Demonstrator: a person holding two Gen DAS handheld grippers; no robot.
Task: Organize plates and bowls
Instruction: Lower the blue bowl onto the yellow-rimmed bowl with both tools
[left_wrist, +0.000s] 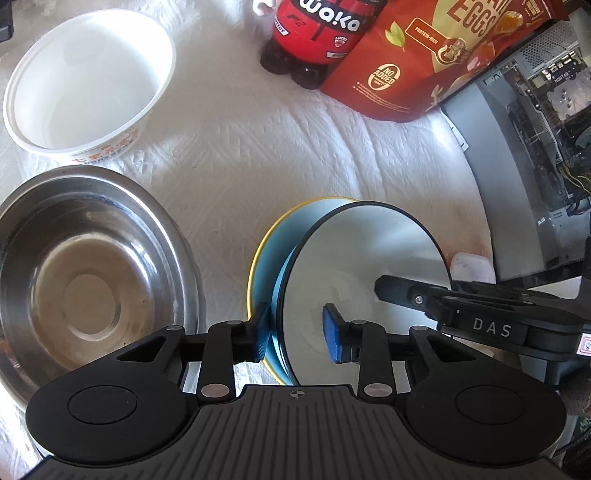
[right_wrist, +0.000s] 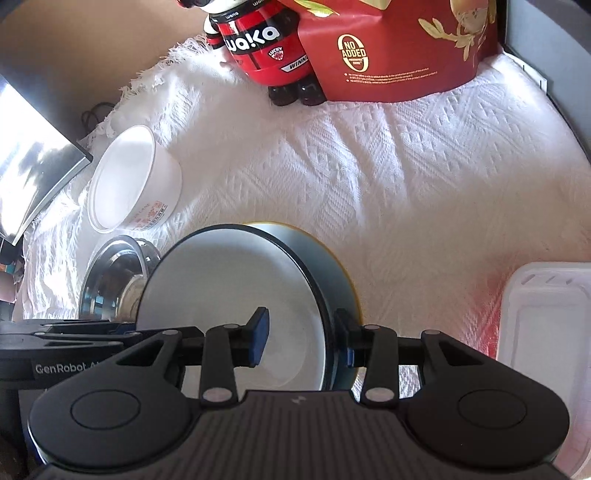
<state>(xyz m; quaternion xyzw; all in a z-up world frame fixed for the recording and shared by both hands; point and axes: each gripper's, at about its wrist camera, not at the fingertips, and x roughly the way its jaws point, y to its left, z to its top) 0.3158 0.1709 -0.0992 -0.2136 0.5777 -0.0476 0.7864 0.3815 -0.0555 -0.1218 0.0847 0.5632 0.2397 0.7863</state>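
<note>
A dark-rimmed white bowl sits nested in a blue bowl with a yellow rim on the white cloth. My left gripper straddles their left walls, one blue pad outside, one inside; the jaws look open with a gap. My right gripper straddles the right wall of the same stack, also with a gap. A steel bowl sits to the left and a white paper bowl behind it; both show in the right wrist view, steel, paper.
A red Waka bottle and a red snack bag stand at the back. A computer case borders the right. A white plastic lidded container lies at the right. A monitor stands at the left.
</note>
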